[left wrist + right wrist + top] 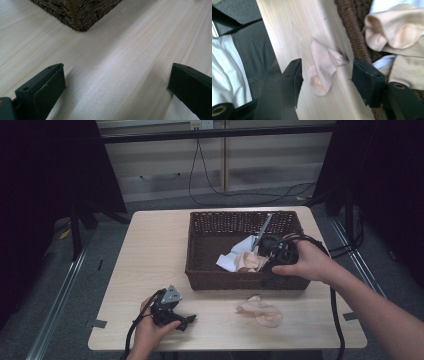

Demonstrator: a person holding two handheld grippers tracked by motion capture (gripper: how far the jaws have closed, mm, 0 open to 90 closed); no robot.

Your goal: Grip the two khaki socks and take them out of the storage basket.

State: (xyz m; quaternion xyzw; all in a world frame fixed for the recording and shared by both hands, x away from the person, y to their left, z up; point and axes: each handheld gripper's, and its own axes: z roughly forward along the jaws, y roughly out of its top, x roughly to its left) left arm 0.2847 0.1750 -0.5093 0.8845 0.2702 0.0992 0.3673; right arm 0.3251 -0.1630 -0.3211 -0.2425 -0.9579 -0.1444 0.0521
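A dark wicker basket [200, 270] stands at the back right of the table and holds a white cloth [235, 256] and a beige sock [248, 262]. Another beige sock [260, 312] lies flat on the table just in front of the basket. My right gripper [272, 265] hovers over the basket's front rim, open. In the right gripper view the sock on the table [322, 67] shows below, between the spread jaws of the right gripper [327, 62]. My left gripper [187, 321] rests low at the front left, open. The left gripper [116, 68] holds nothing.
The light wooden table [150, 250] has bare room left of the basket. A basket corner [77, 12] lies ahead of the left jaws. Black cables [336, 320] trail off the front edge. Dark curtains and stands flank the table.
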